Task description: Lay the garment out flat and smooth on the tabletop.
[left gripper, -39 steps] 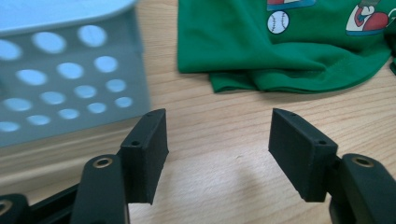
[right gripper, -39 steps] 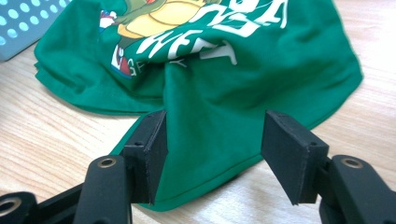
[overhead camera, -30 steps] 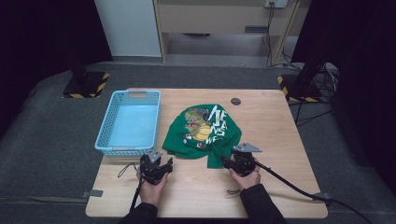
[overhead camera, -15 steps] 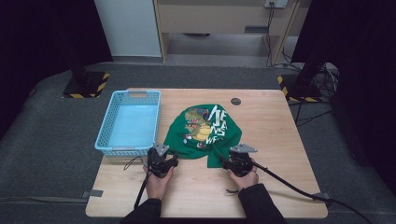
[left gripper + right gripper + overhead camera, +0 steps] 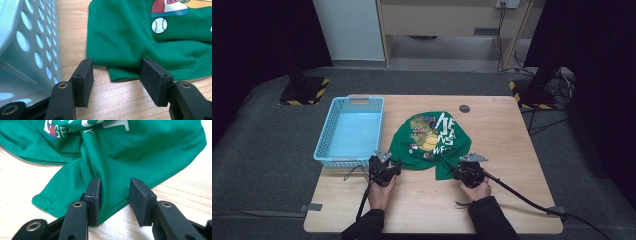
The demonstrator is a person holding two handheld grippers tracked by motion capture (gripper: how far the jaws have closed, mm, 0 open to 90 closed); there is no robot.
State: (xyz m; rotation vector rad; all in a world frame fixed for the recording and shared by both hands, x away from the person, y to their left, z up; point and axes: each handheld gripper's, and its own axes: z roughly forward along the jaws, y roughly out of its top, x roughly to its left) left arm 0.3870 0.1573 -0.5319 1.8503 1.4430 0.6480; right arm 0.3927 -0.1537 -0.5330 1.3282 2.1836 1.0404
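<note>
The green T-shirt (image 5: 432, 142), printed with a cartoon dinosaur and white lettering, lies crumpled on the tabletop (image 5: 512, 150) just right of the light blue basket (image 5: 352, 132). The left tool (image 5: 116, 75) stands half open at the shirt's near left hem, its pads apart from the cloth. The right tool (image 5: 113, 197) has just been closing, its jaws narrow around a fold of the near right edge, not yet pinching it.

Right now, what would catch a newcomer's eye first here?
The crumpled green T-shirt with a cartoon print lies mid-table, bright against the wood. Left of it sits a light blue basket. At the shirt's near edge, the left gripper and right gripper each have a bit of hem between open jaws; the right gripper's jaws have just been closing.
</note>
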